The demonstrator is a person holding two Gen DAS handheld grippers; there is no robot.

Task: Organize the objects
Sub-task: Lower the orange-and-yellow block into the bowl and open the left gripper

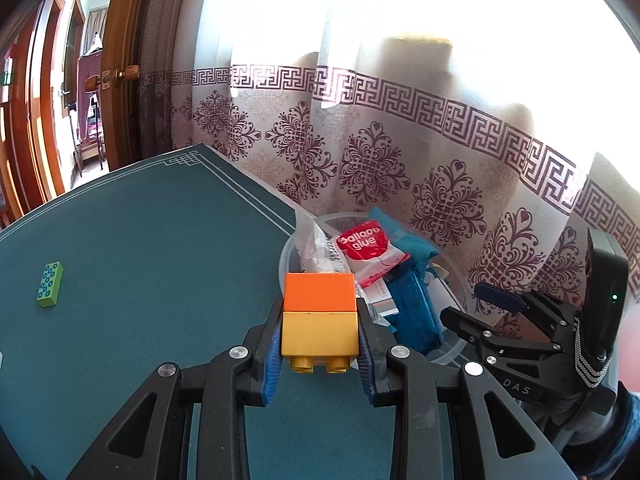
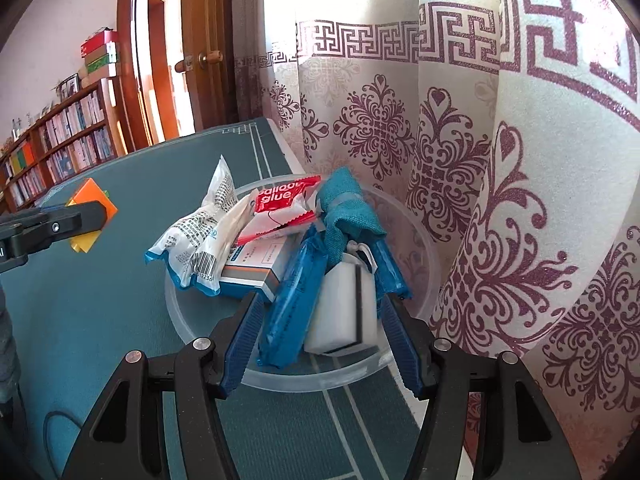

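The left tongs are clenched on a stacked block, orange above yellow, held just beside the rim of a clear plastic bowl on the green surface. The right tongs are released, their blue pads on either side of a blue packet and a white block inside the bowl; contact cannot be judged with certainty. A red balloon-glue sachet, a white bag and a teal cloth are also piled in the bowl. A green brick lies well apart on the surface.
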